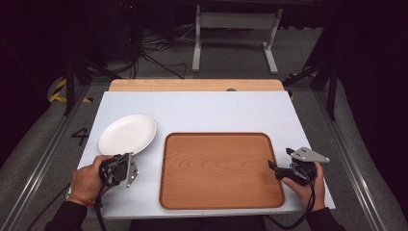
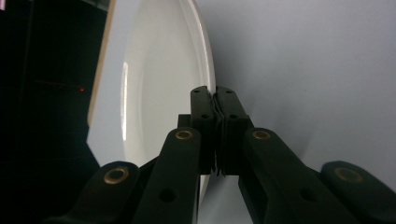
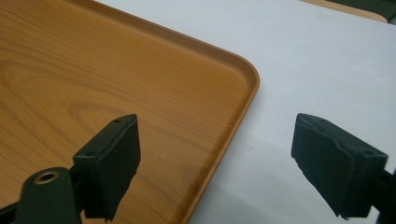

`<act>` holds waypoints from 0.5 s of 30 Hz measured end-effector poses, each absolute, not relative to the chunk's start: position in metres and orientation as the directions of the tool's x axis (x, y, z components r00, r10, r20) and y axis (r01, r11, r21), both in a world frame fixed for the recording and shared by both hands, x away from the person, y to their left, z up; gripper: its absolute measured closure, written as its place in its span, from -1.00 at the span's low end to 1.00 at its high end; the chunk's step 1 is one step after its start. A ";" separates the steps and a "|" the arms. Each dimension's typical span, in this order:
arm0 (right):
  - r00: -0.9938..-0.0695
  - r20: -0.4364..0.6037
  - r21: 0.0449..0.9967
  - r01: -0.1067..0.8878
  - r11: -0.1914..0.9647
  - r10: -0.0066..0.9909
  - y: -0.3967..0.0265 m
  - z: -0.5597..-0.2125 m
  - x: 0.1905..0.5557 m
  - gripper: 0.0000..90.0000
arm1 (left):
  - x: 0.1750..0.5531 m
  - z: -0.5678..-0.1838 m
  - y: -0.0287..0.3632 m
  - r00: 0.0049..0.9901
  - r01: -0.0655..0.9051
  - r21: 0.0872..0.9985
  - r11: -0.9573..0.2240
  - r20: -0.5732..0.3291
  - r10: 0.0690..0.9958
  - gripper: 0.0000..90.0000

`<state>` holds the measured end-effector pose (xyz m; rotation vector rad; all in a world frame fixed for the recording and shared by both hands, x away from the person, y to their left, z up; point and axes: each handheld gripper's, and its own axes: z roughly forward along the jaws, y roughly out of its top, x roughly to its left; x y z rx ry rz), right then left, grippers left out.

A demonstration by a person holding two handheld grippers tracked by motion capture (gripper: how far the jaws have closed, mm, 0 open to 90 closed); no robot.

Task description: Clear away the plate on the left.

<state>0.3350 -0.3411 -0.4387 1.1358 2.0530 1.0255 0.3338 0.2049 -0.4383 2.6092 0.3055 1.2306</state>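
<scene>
Left gripper (image 2: 215,100): the jaws stand pressed together on the near rim of the white plate (image 2: 154,93), with the rim pinched between the pads. In the high view the left gripper (image 1: 129,166) sits at the plate's (image 1: 127,134) near edge, on the left part of the white table (image 1: 216,110). The plate appears to rest on the table surface.

Right gripper (image 3: 215,158): the jaws stand wide apart and hold nothing. One jaw hangs over the inside of the wooden tray (image 3: 93,70); the other hangs over bare table beyond the tray's raised rim. In the high view the right gripper (image 1: 279,169) is at the tray's (image 1: 219,168) right edge.

Step in hand: judged from the grip, the plate has been seized and is ready to lift. The likely next move is to raise it and carry it right, onto the tray. This calls for a lift high enough to clear the tray's raised lip and a level carry, because a one-point rim grip lets the plate tip.

Clearances: the plate lies just beside the tray's left corner. The tray floor is bare, so there is ample room to set down. The table's left edge is near the plate; avoid drifting outward.
</scene>
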 end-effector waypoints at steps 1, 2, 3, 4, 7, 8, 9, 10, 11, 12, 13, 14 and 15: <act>-0.474 -0.112 0.833 0.434 0.343 0.874 -0.341 -0.439 0.335 -0.64 | 0.333 -0.436 0.205 0.626 0.080 0.294 -0.952 0.729 0.278 0.95; -0.471 -0.110 0.834 0.436 0.339 0.875 -0.342 -0.439 0.335 -0.64 | 0.331 -0.435 0.206 0.624 0.086 0.315 -0.945 0.723 0.298 0.95; -0.471 -0.110 0.834 0.435 0.339 0.875 -0.342 -0.439 0.335 -0.64 | 0.331 -0.432 0.207 0.629 0.080 0.320 -0.944 0.718 0.297 0.95; -0.471 -0.109 0.835 0.434 0.337 0.876 -0.342 -0.438 0.335 -0.64 | 0.329 -0.431 0.207 0.627 0.082 0.326 -0.942 0.718 0.302 0.95; -0.472 -0.108 0.834 0.435 0.338 0.875 -0.342 -0.439 0.335 -0.64 | 0.327 -0.428 0.205 0.626 0.066 0.336 -0.940 0.720 0.301 0.94; -0.472 -0.109 0.835 0.435 0.338 0.875 -0.342 -0.439 0.335 -0.64 | 0.326 -0.427 0.203 0.627 0.065 0.330 -0.942 0.721 0.296 0.94; -0.470 -0.109 0.835 0.434 0.337 0.876 -0.343 -0.439 0.335 -0.64 | 0.325 -0.427 0.202 0.624 0.057 0.334 -0.941 0.724 0.295 0.94; -0.469 -0.108 0.836 0.434 0.336 0.876 -0.343 -0.438 0.335 -0.64 | 0.324 -0.426 0.201 0.621 0.057 0.329 -0.942 0.727 0.292 0.94; -0.468 -0.107 0.837 0.434 0.334 0.877 -0.343 -0.438 0.335 -0.64 | 0.324 -0.426 0.201 0.621 0.057 0.329 -0.942 0.727 0.292 0.94; -0.469 -0.105 0.837 0.434 0.332 0.877 -0.343 -0.438 0.335 -0.64 | 0.323 -0.423 0.200 0.619 0.048 0.330 -0.943 0.731 0.288 0.94; -0.469 -0.105 0.837 0.434 0.332 0.877 -0.343 -0.438 0.335 -0.64 | 0.322 -0.421 0.200 0.614 0.045 0.336 -0.941 0.734 0.291 0.94; -0.468 -0.108 0.836 0.434 0.334 0.877 -0.343 -0.438 0.335 -0.64 | 0.321 -0.419 0.199 0.611 0.037 0.335 -0.941 0.738 0.287 0.94; -0.468 -0.108 0.836 0.434 0.334 0.877 -0.343 -0.438 0.335 -0.64 | 0.321 -0.419 0.199 0.611 0.037 0.335 -0.941 0.738 0.287 0.94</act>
